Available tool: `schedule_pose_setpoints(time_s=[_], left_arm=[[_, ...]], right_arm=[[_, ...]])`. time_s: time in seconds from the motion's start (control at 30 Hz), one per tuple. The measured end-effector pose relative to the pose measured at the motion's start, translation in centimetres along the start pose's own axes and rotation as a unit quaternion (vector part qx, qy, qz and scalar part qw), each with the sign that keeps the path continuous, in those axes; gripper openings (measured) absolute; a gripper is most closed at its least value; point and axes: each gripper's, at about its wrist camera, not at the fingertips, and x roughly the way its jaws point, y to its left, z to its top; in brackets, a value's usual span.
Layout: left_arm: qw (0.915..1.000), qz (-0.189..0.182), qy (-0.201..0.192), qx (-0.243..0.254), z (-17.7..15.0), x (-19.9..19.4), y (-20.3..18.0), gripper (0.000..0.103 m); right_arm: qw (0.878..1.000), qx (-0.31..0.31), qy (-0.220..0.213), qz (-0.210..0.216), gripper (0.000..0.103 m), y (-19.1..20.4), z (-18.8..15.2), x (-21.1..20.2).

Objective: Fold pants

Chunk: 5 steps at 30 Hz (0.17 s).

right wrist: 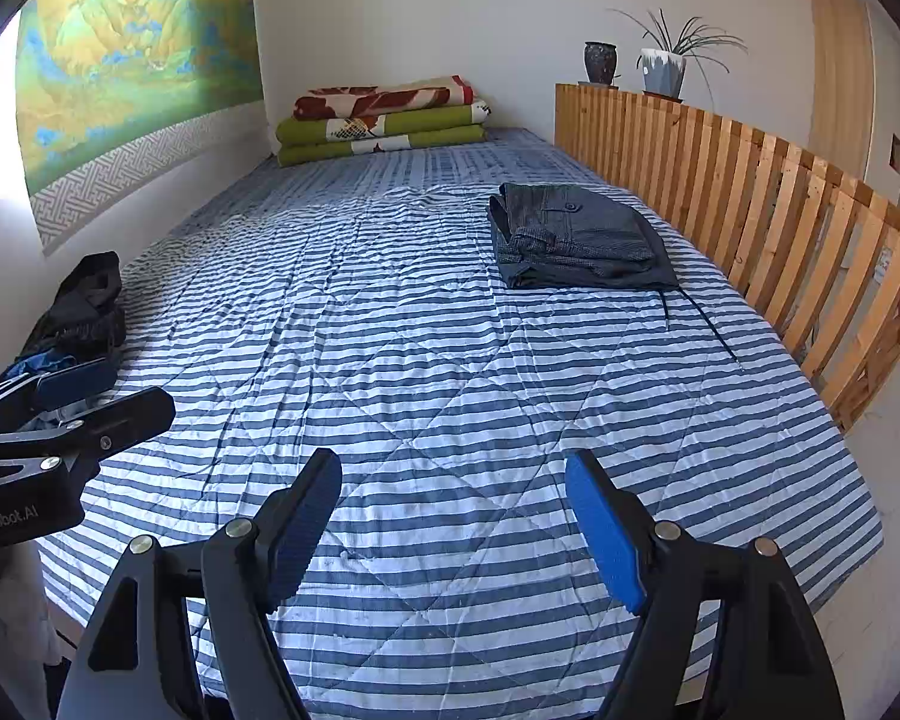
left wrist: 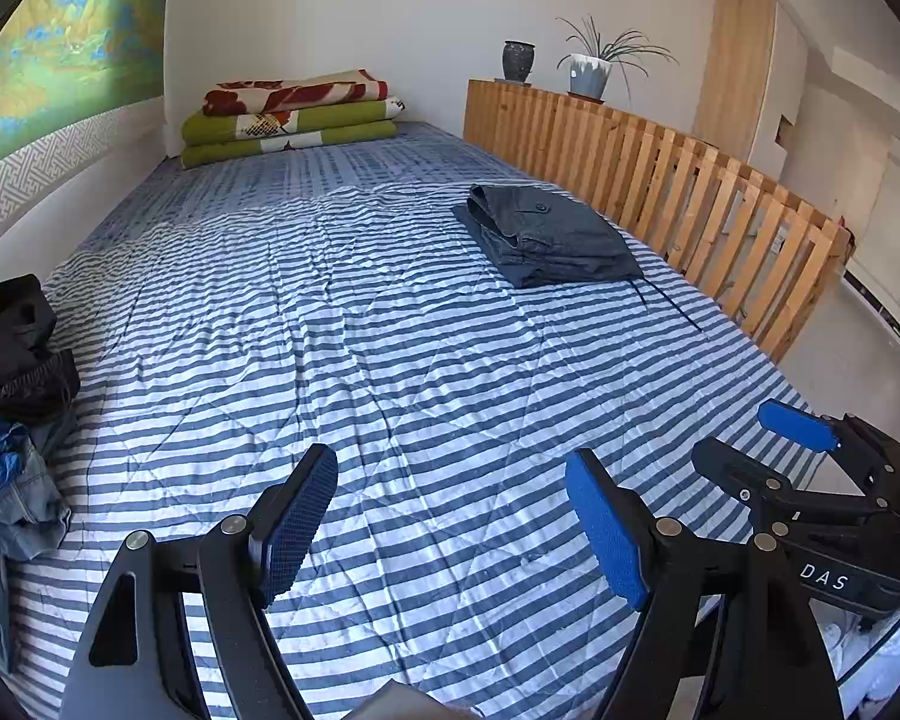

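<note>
1. Pants, folded (left wrist: pixel 549 234): one dark grey pair is laid as a flat stack on the far right of the bed, near the wooden slat rail (left wrist: pixel 660 180); a dark cord trails from its near edge. This pair is judged finished.
2. Striped quilt (left wrist: pixel 360 330): blue and white, lightly creased, spread over the whole bed. Its middle is left bare as a working area between the folded pair and the unfolded heap.
3. Folded blankets (left wrist: pixel 294 120): green and red-patterned, stacked at the far end against the wall (not part of the task).
4. Heap of unfolded clothes (left wrist: pixel 18 408): black, bright blue and pale denim garments are bunched at the left edge of the bed. Which of them are pants cannot be told for certain; the denim piece is judged likely.
5. Left gripper (left wrist: pixel 450 528): held over the near edge of the quilt, jaws standing wide apart, nothing between the pads.
6. Right gripper (right wrist: pixel 453 531): held just beside the left one, likewise spread wide and empty (it is seen from the side in the left wrist view).
7. Two pots (left wrist: pixel 588 75): a dark vase and a pale planter with a thin-leaved plant are set on the rail's far end.

Step in hand: judged to be the pause between garments, one pair done and none taken up. The next move calls for a reach left to the heap, one garment being separated from the tangle and spread flat on the bare middle before any fold is made.
</note>
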Motion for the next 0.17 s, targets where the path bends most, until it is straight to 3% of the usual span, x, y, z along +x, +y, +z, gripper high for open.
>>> schedule_pose_setpoints(time_s=[0.17], left_arm=[[1.0, -0.001, 0.004, 0.0, -0.09, 0.18, -0.07, 0.081]], right_arm=[[1.0, 0.002, 0.001, 0.001, 0.074, -0.02, -0.02, 0.08]])
